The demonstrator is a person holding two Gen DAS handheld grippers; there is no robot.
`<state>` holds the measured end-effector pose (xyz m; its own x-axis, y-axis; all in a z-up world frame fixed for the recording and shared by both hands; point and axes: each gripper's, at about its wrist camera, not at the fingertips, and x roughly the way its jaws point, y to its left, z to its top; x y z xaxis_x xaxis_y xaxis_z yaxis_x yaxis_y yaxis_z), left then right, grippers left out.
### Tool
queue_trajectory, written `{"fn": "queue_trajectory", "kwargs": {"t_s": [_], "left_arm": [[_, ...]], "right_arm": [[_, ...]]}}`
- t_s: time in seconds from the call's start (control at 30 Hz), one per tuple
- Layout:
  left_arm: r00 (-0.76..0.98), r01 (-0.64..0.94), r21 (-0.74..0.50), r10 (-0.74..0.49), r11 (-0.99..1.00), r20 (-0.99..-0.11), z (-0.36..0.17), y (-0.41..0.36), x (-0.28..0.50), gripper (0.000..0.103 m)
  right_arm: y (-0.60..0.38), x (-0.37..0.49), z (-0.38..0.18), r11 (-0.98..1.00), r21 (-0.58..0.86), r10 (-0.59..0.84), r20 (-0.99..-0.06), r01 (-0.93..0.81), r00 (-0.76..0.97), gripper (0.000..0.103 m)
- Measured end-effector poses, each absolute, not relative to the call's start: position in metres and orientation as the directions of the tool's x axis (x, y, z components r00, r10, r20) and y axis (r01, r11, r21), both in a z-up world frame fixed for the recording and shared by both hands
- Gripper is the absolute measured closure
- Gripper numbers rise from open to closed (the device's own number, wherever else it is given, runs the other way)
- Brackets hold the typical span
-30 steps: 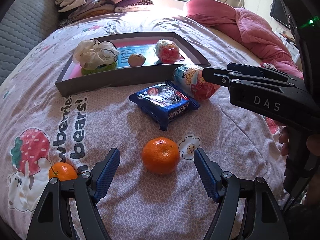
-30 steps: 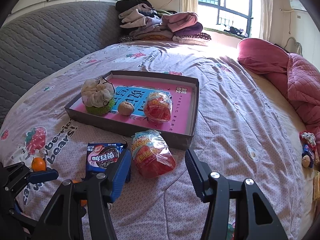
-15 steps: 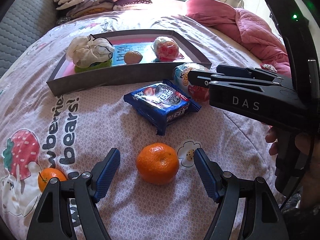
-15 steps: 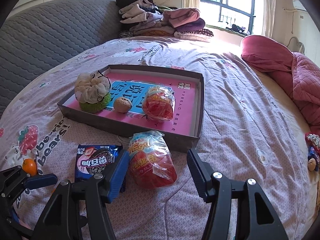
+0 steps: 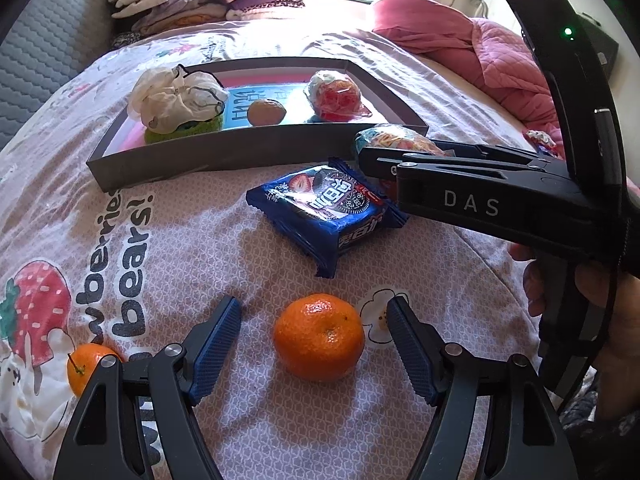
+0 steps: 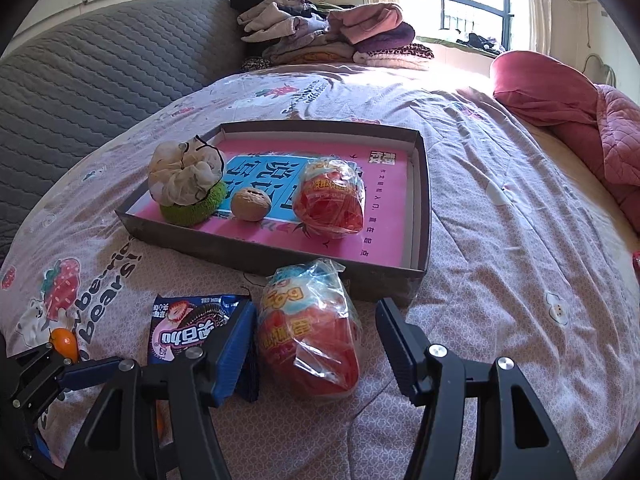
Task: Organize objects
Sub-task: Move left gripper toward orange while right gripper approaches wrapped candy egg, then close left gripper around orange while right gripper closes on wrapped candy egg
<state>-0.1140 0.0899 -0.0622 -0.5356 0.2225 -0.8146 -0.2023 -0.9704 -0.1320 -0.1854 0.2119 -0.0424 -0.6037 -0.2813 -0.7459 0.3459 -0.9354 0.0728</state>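
Right gripper (image 6: 316,340) jaws opening around red snack bag (image 6: 310,336); left gripper (image 5: 314,340) jaws wide around tangerine (image 5: 319,337) on bed (image 5: 200,240).

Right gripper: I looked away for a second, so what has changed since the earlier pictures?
The right gripper has come forward and down around the snack bag in front of the tray; its jaws are opening, nothing gripped. The left gripper still sits open around the orange. Tray contents and cookie pack are unmoved.
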Motion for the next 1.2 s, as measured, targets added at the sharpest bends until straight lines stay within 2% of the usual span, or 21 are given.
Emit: {"fn": "queue_trajectory", "kwargs": {"t_s": [0.17,0.23,0.37,1.2], "left_arm": [[-0.539,-0.206,-0.124,0.218,-0.971,-0.814,-0.064,0.09,-0.115,0.038],[-0.544,-0.205,-0.122,0.216,-0.971,-0.811,-0.063,0.089,-0.115,0.048],[-0.546,-0.208,-0.142,0.235,-0.968,-0.804,-0.061,0.087,-0.114,0.061],[-0.581,-0.192,-0.119,0.211,-0.974,-0.786,-0.042,0.08,-0.104,0.062]], "right_arm": [[0.214,-0.189,-0.045,-0.935,0.102,-0.296,-0.751,0.339,-0.59,0.047],[0.213,-0.188,-0.045,-0.934,0.1,-0.297,-0.751,0.343,-0.59,0.05],[0.214,-0.187,-0.044,-0.935,0.1,-0.296,-0.749,0.342,-0.593,0.05],[0.219,-0.179,-0.024,-0.925,0.14,-0.343,-0.711,0.354,-0.614,0.05]]}}
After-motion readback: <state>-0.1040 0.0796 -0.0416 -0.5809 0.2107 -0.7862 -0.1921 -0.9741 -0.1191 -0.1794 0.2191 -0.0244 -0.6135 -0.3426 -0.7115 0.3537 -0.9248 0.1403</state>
